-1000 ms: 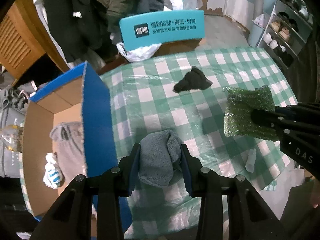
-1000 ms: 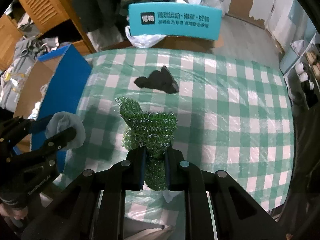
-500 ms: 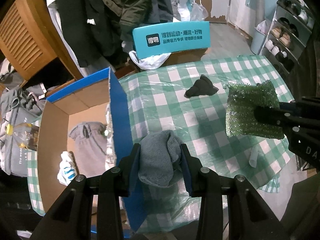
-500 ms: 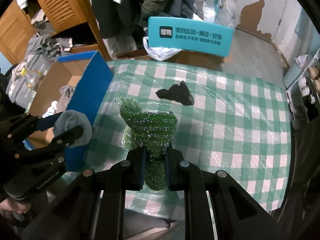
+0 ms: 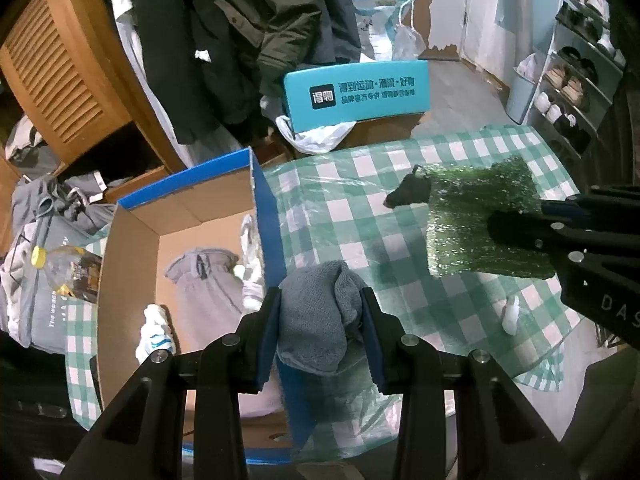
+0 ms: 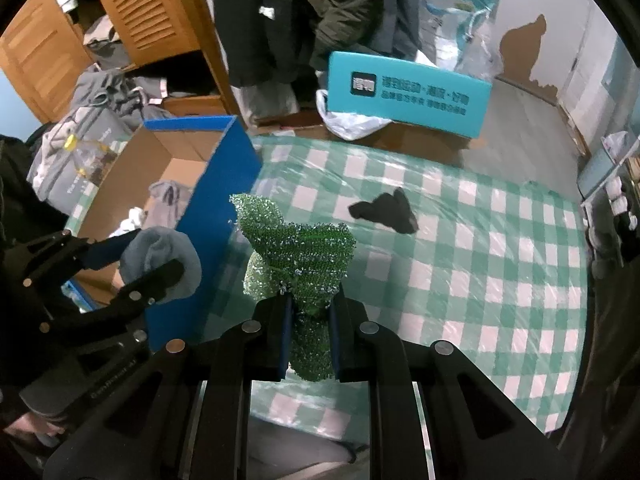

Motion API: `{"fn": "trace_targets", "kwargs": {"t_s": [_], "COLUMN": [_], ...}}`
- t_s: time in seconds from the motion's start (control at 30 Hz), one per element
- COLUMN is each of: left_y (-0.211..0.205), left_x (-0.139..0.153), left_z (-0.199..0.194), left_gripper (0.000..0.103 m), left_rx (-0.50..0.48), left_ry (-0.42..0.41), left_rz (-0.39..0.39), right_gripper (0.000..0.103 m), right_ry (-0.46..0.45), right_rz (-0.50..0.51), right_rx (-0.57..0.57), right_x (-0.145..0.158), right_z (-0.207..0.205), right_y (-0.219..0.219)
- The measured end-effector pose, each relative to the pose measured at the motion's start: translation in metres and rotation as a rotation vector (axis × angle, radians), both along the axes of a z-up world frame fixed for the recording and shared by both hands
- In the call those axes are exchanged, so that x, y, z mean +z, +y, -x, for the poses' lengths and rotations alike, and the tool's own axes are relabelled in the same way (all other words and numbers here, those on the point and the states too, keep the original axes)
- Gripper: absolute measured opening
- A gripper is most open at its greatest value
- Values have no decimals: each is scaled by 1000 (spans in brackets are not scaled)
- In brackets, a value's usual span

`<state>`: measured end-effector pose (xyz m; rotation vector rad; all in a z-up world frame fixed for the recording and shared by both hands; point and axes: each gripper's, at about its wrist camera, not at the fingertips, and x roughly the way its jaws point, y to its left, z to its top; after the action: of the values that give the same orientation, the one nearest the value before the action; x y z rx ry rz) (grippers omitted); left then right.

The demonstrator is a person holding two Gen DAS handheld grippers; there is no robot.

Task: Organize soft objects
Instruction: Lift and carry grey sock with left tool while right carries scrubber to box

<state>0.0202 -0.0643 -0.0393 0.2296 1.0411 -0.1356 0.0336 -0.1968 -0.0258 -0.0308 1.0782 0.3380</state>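
Observation:
My left gripper [image 5: 320, 320] is shut on a grey sock [image 5: 316, 320] and holds it above the blue wall of the open cardboard box [image 5: 132, 248]; the gripper also shows in the right wrist view [image 6: 132, 268] with the grey sock [image 6: 160, 256]. My right gripper [image 6: 310, 320] is shut on a green scrubby cloth [image 6: 300, 252], lifted over the checked table [image 6: 500, 280]; the cloth shows in the left wrist view [image 5: 472, 224]. A black sock [image 6: 384, 212] lies on the table beyond it.
The box [image 6: 176, 168] holds a grey garment [image 5: 208, 284] and a white-and-blue sock [image 5: 156, 332]. A small white item [image 5: 510, 314] lies near the table's front edge. A teal box [image 5: 356, 92] stands behind the table. Clothes pile on the left.
Both grippers have risen and pulled back with their loads. The left gripper with the grey sock has shifted left, from over the table to over the box wall.

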Motion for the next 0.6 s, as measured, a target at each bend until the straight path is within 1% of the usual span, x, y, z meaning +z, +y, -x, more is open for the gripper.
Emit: {"fn": "trace_targets", "kwargs": {"t_s": [0.27,0.6], "left_y": [15,46], "left_x": [8,14], "left_z": [4,8], "left_gripper": [39,39], "left_rx": [20,68], "left_ry": [-25,-43], "left_rz": [-8,-8], "right_gripper": [14,14], "right_ry": [-17,-28], "right_rz": [-6,-9], "right_rx": [34,84], "right_x": [9,16], "right_z": [-2,-3], "right_y": [23,54]}}
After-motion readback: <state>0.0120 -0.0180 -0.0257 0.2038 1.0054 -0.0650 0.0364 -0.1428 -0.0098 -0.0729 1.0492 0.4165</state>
